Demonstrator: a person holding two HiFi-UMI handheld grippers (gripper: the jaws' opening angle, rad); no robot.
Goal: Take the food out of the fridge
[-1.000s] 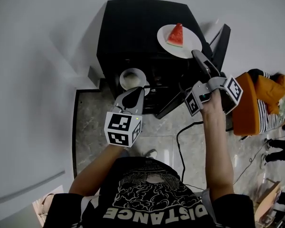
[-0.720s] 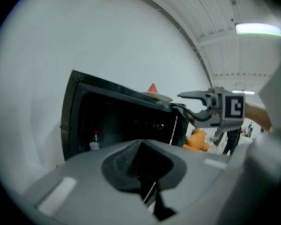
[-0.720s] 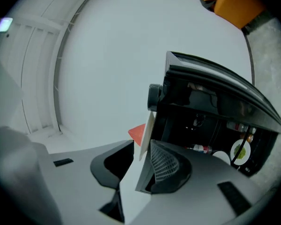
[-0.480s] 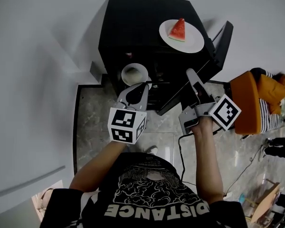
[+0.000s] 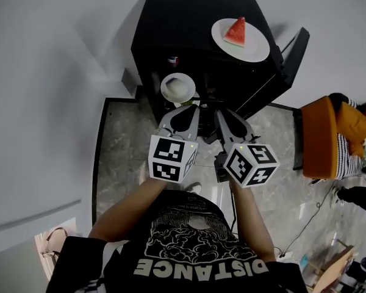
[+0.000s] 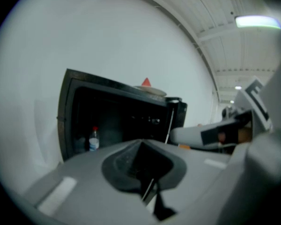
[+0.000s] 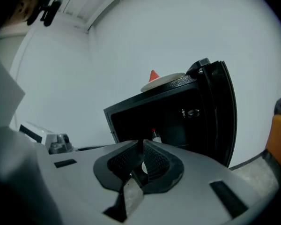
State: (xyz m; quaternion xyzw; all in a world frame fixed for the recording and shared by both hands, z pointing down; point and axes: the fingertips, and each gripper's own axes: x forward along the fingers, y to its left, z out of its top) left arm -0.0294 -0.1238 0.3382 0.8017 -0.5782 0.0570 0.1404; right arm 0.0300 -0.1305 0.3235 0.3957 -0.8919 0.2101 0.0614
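Note:
A black mini fridge [image 5: 195,35] stands with its door [image 5: 280,66] swung open to the right. On its top sits a white plate [image 5: 256,50] bearing a watermelon slice [image 5: 236,32]. Inside, a white dish [image 5: 178,87] and a small red-capped bottle [image 6: 94,139] show. My left gripper [image 5: 184,112] hangs shut and empty in front of the opening. Beside it my right gripper [image 5: 224,116] points at the fridge too; its jaws are closing, nearly together, with nothing between them. The right gripper view shows the right gripper [image 7: 143,143] against the dark interior.
The fridge stands against a white wall [image 5: 61,54] on a grey stone floor [image 5: 122,145]. An orange seat with clothes [image 5: 329,133] is at the right. A black cable [image 5: 305,224] runs across the floor. My feet are just below the grippers.
My right gripper came down from the plate on the fridge top, rolled over and now sits beside the left one with narrower jaws. The left gripper edged toward the fridge.

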